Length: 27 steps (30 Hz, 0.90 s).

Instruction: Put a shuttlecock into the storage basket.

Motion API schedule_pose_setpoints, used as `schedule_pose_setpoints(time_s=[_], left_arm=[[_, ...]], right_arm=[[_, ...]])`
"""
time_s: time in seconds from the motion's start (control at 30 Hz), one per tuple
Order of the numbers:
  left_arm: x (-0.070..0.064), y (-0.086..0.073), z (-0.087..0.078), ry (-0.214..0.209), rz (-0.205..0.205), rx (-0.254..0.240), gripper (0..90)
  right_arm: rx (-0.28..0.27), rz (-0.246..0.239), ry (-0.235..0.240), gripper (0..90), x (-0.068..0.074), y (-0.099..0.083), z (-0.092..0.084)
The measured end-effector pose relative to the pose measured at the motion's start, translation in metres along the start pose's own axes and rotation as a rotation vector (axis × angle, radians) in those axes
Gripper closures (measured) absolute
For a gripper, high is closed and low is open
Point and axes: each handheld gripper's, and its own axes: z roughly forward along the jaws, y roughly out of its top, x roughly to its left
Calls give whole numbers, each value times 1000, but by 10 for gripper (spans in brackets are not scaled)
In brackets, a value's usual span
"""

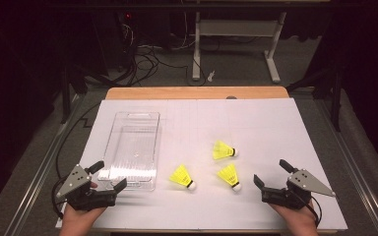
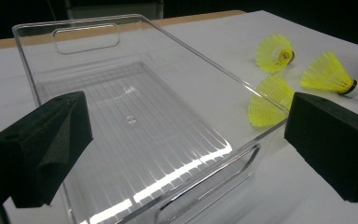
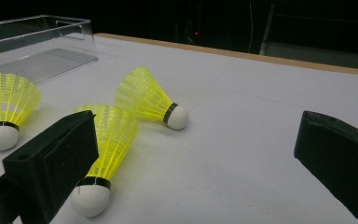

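Three yellow shuttlecocks with white cork tips lie on the white table: one nearest the bin, one farther back, one toward the right. A clear plastic bin stands empty at the left. My left gripper is open at the bin's near end; in the left gripper view its jaws frame the bin, with the shuttlecocks beyond to the right. My right gripper is open just right of the shuttlecocks; the closest shuttlecock lies by its left jaw, untouched.
The white sheet covers a wooden table, whose edge shows at the back. Beyond it are a dark floor with cables and a desk frame. Bare white surface lies right of and behind the shuttlecocks.
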Motion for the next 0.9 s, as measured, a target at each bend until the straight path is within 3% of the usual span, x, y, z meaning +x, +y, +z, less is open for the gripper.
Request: schedule_pose_setpoints(time_s=[0.9], left_arm=[[41, 24, -17, 88, -55, -90, 13]], right_arm=[[2, 8, -1, 1, -1, -1, 0]])
